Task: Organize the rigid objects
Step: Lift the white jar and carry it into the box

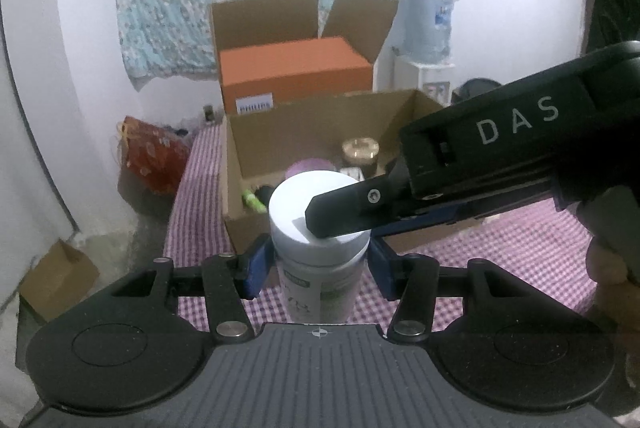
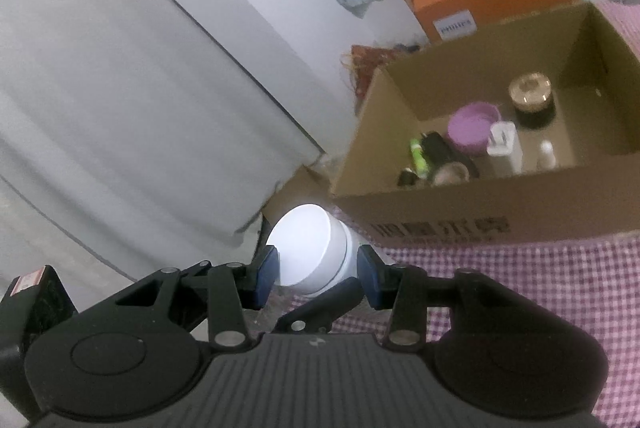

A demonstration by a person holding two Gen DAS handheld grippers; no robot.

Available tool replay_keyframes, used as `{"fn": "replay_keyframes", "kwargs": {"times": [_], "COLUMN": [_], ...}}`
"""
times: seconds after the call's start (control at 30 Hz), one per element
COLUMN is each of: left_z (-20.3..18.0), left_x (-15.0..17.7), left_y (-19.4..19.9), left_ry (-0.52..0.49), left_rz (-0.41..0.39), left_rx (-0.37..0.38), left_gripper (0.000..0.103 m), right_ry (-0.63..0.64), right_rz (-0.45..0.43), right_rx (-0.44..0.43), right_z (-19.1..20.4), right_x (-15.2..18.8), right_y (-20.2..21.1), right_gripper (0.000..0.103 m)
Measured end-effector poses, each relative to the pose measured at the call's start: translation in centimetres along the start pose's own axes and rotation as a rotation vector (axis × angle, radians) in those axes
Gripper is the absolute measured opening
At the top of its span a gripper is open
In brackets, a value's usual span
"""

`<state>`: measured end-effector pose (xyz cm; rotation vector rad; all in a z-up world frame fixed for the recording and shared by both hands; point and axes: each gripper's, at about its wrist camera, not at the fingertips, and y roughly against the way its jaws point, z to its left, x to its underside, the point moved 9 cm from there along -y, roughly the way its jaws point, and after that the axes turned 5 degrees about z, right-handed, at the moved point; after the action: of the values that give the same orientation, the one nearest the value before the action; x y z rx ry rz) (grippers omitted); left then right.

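A bottle with a wide white cap [image 1: 304,203] and a pale labelled body [image 1: 316,292] stands upright between the blue pads of my left gripper [image 1: 318,264], which is shut on the body just under the cap. My right gripper comes in from the right, and one of its black fingers [image 1: 344,211] lies against the cap's near side. In the right wrist view the same white cap [image 2: 308,248] sits between the pads of my right gripper [image 2: 316,274], which is shut on it. Beyond the bottle stands an open cardboard box [image 1: 320,111].
The cardboard box [image 2: 480,203] holds a purple bowl [image 2: 472,123], a gold-lidded jar [image 2: 530,91], a green tube [image 2: 418,155] and several small items. It stands on a purple checked cloth [image 1: 500,248]. Behind it is an orange box [image 1: 296,67] inside another carton. A water dispenser [image 1: 428,23] stands at the back right.
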<state>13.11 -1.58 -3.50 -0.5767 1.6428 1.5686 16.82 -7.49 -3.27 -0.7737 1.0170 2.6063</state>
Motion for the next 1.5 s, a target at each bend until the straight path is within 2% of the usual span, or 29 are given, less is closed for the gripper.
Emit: {"fn": "replay_keyframes", "kwargs": {"times": [0.1, 0.33, 0.47, 0.67, 0.87, 1.07, 1.23, 1.5], "left_z": [-0.3, -1.8, -2.9, -5.1, -7.2, -8.1, -8.7, -9.5], "left_x": [-1.6, -6.7, -9.6, -13.1, -13.8, -12.9, -11.9, -10.7], "left_y": [0.6, 0.6, -0.8, -5.9, -11.6, -16.1, -18.3, -20.2], "left_ry": [-0.01, -0.01, -0.008, 0.006, -0.018, -0.023, -0.034, -0.039], "left_rz": [-0.025, -0.068, -0.062, -0.01, 0.059, 0.158, 0.217, 0.291], "left_rx": [-0.001, 0.053, 0.108, 0.188, 0.204, 0.218, 0.209, 0.211], "left_gripper": [0.052, 0.052, 0.052, 0.052, 0.052, 0.052, 0.052, 0.052], "right_ry": [0.02, 0.06, 0.05, 0.017, -0.05, -0.085, -0.092, -0.08], "right_rz": [-0.024, -0.08, -0.102, -0.119, -0.087, -0.031, 0.02, 0.078], "right_rx": [-0.011, 0.006, 0.019, 0.079, 0.127, 0.18, 0.206, 0.25], "right_z": [0.7, 1.0, -0.3, -4.7, -10.5, -15.6, -17.9, -19.6], "right_x": [-1.2, -5.2, -8.2, -12.5, -15.1, -15.6, -15.3, -14.5], "right_y": [1.4, 5.1, 6.7, 7.6, 6.1, 3.5, 1.5, -0.3], "right_gripper": [0.047, 0.047, 0.047, 0.047, 0.047, 0.047, 0.047, 0.047]}}
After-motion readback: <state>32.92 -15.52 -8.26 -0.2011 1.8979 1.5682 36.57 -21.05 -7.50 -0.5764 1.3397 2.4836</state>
